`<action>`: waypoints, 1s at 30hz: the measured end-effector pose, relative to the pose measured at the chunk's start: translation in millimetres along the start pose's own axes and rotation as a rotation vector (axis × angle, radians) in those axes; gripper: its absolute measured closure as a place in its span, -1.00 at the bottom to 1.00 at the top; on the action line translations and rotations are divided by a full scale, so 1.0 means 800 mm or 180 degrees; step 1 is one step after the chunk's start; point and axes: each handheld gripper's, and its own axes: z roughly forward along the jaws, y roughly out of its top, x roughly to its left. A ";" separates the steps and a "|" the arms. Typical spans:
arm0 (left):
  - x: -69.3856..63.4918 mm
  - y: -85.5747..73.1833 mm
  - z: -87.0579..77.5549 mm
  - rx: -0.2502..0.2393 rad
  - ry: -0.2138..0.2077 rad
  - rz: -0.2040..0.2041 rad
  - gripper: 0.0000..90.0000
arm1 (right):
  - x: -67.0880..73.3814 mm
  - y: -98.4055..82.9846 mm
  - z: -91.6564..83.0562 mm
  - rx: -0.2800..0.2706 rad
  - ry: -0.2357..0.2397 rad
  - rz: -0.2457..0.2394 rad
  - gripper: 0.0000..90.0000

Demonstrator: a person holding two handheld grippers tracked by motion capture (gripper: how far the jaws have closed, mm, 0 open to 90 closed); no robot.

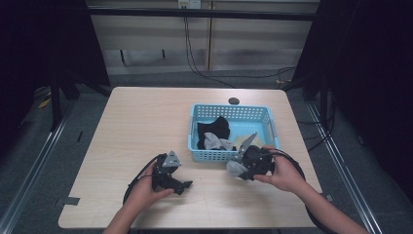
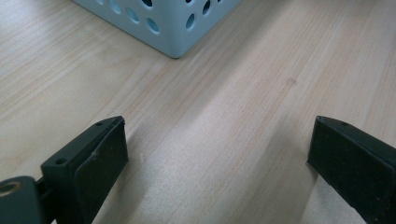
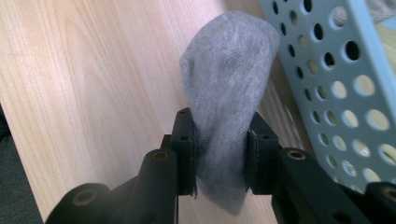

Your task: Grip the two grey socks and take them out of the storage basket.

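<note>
A grey sock (image 3: 224, 93) is pinched between the closed jaws of the right tongs (image 3: 219, 154), held just outside the blue basket (image 1: 233, 155) near the counter's (image 1: 146, 122) front edge. The left tongs (image 2: 215, 154) are spread wide and empty above bare wood. The sock could be dropped, since only a narrow fold is gripped.
</note>
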 end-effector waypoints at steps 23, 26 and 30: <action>0.000 0.000 0.000 0.0001 0.0000 0.0000 -0.91 | 0.008 0.001 0.002 0.0006 0.0033 0.0039 0.13; 0.000 0.000 0.000 0.0006 -0.0001 0.0008 -0.91 | 0.009 0.003 -0.007 -0.0029 0.0033 0.0046 0.05; 0.000 0.000 0.000 0.0004 0.0000 0.0005 -0.91 | 0.009 0.009 -0.024 -0.0083 0.0023 0.0054 -0.02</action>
